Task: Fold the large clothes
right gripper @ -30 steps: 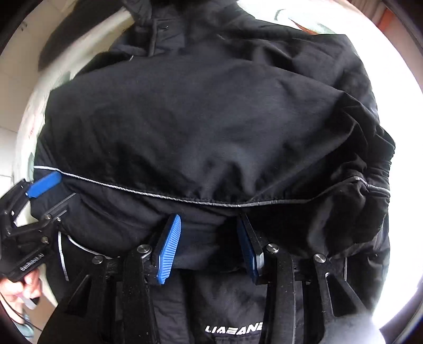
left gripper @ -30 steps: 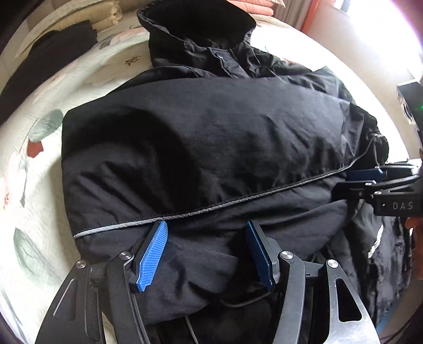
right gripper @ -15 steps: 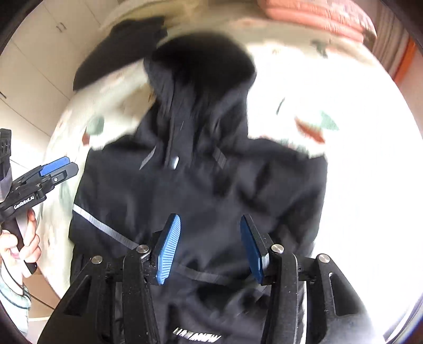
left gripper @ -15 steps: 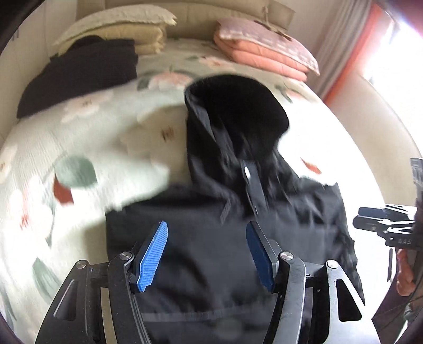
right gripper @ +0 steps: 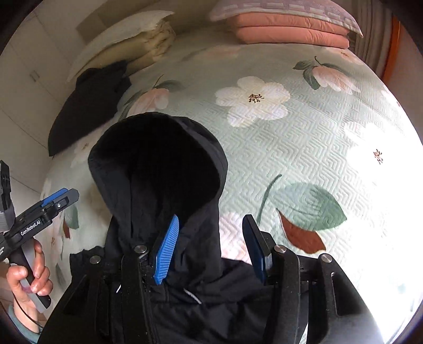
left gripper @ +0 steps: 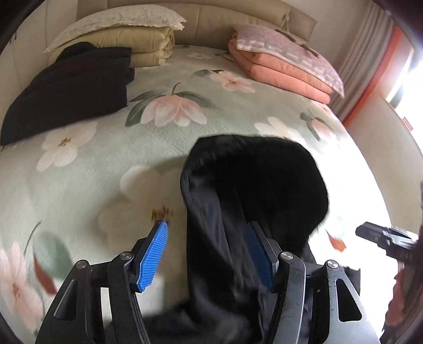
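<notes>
Hooded jacket (right gripper: pixel 158 169) lies on the bed (right gripper: pixel 304 137), hood pointing toward the headboard (left gripper: pixel 238 18). Left gripper (left gripper: pixel 208 254) is over the hood's left edge, right gripper (right gripper: pixel 208 246) over its right edge; nothing clamped in either set of jaws. At the head of the bed: folded quilt stack with a pillow on top (left gripper: pixel 119 29) on the left, second folded quilt with a pillow on it (left gripper: pixel 285 60) on the right. A folded dark garment (left gripper: pixel 71 87) lies just in front of the left stack, touching it. Curtain (left gripper: pixel 370 63) to the right of the bed. A hand (right gripper: pixel 29 272) holds the left gripper's handle at the right wrist view's left edge.
</notes>
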A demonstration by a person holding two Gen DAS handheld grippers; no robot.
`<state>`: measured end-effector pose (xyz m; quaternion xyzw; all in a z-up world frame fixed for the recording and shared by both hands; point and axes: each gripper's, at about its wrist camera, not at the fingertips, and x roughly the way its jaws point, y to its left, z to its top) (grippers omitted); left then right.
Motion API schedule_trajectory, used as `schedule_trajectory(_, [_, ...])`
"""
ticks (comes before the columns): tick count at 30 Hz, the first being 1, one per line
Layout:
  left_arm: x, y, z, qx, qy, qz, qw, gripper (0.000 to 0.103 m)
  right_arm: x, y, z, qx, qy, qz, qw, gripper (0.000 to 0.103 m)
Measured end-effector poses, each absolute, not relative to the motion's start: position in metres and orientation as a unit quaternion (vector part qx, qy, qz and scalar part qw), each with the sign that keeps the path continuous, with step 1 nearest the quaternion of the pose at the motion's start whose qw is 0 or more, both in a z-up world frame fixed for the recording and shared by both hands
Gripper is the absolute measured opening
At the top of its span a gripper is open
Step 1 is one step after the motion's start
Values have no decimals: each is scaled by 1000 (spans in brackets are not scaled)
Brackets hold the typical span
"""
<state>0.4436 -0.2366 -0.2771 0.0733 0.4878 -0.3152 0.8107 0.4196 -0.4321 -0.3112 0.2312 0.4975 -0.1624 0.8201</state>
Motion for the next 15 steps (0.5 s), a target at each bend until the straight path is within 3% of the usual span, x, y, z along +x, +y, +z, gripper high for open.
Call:
schedule_trajectory(5, [484, -263, -310, 74, 514, -305, 798, 63, 460, -443, -345, 216, 520, -167, 810, 54])
schedule_trajectory(8, [495, -272, -327, 71, 521, -328, 785, 43, 476, -446, -366, 210, 527, -169, 806, 54])
schedule_trajectory(10, [498, -274, -335, 70, 523, -333, 781, 40, 485, -449, -378, 212, 528, -172, 804, 54])
schedule_trajectory(12, [504, -274, -344, 65, 525, -337, 779, 12, 492, -453, -390, 219, 533, -176, 798, 52])
schedule_trajectory(13, [504, -272, -344, 59, 523, -339, 779, 11, 494, -456, -396, 224, 536, -176, 795, 41])
schedule_trajectory(14, [505, -263, -340, 34, 519, -352, 778, 9, 495, -458, -399, 227, 539, -171, 793, 13])
schedule_trajectory(15, [506, -255, -337, 14, 516, -362, 776, 8, 493, -458, -398, 225, 537, -170, 795, 9])
